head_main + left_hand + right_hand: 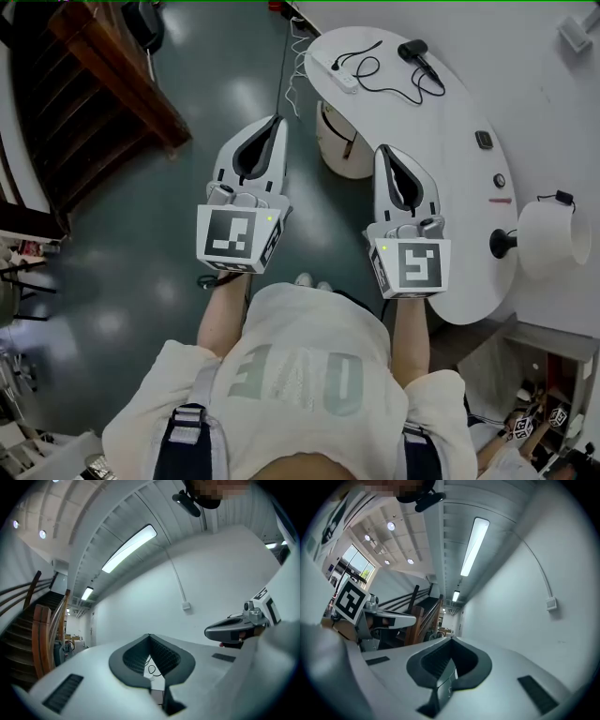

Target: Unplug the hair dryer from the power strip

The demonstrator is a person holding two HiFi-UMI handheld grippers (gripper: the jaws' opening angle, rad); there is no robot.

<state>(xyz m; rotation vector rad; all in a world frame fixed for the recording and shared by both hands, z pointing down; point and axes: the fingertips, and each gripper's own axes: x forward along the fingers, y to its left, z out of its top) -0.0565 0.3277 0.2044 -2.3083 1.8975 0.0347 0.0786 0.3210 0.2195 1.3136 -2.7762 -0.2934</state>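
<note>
I am holding both grippers level in the air with nothing in them. The left gripper (274, 123) is showing its ribbed dark pads pressed together, and the right gripper (383, 152) is closed just the same. The black hair dryer (418, 54) is lying on the far end of the smooth, curved white table (469, 202), well apart from both. Its thin black cord (389, 90) is looping to the white power strip (336, 73) beside it.
</note>
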